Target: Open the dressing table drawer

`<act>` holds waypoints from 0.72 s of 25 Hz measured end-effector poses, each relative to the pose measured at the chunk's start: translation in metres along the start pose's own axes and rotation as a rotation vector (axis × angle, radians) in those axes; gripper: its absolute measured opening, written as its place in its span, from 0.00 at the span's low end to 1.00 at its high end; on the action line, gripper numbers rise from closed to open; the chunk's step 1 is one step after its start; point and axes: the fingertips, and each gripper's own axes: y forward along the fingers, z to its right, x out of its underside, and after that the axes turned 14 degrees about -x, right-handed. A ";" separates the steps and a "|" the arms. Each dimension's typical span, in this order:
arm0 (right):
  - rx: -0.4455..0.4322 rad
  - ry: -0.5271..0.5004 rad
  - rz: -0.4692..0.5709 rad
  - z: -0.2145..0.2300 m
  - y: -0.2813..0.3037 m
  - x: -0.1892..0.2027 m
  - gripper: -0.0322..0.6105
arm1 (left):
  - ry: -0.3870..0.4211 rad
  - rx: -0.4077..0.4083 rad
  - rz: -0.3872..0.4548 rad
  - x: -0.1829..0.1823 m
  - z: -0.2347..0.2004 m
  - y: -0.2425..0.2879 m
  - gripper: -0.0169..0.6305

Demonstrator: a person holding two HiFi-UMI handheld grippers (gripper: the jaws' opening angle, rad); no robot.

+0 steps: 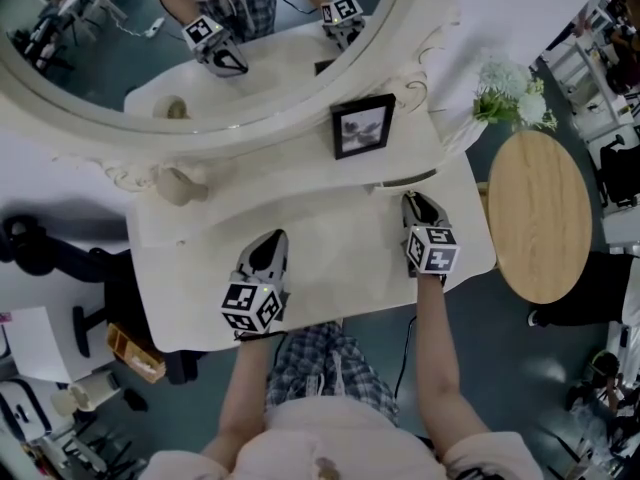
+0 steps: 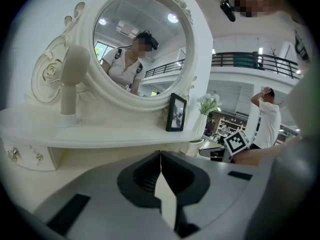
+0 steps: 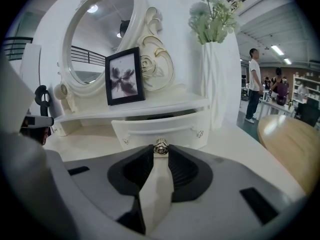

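The white dressing table (image 1: 330,258) has a small drawer (image 3: 160,128) under its shelf on the right. In the right gripper view the drawer front stands a little way out of its slot, with a dark gap behind it. My right gripper (image 3: 160,153) is shut on the drawer's metal knob (image 3: 160,146), which sits pinched between the jaw tips. In the head view this gripper (image 1: 418,206) points at the drawer front (image 1: 408,180). My left gripper (image 1: 268,250) hovers over the tabletop to the left. Its jaws (image 2: 160,156) are shut with nothing between them.
A black photo frame (image 1: 362,126) stands on the shelf below the round mirror (image 1: 200,58). A white vase of flowers (image 1: 512,93) stands at the right end. A round wooden side table (image 1: 540,213) is to the right. Another small drawer (image 2: 25,156) sits at the left end.
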 end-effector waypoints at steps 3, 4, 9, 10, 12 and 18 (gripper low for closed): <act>0.002 0.002 0.000 -0.002 -0.005 0.003 0.22 | 0.002 0.006 -0.002 0.001 0.003 -0.002 0.07; 0.003 0.003 -0.001 -0.002 -0.007 0.004 0.22 | 0.003 0.007 -0.003 0.001 0.004 -0.002 0.07; 0.006 0.010 -0.001 -0.005 -0.016 0.011 0.22 | 0.008 0.017 0.000 0.002 0.010 -0.005 0.07; 0.007 0.011 -0.002 -0.006 -0.018 0.013 0.22 | 0.009 0.019 0.000 0.002 0.010 -0.005 0.07; 0.010 0.014 -0.003 -0.008 -0.021 0.016 0.22 | 0.009 0.022 -0.002 0.004 0.012 -0.007 0.07; 0.015 0.019 -0.005 -0.010 -0.031 0.024 0.22 | 0.010 0.023 -0.003 0.005 0.013 -0.012 0.07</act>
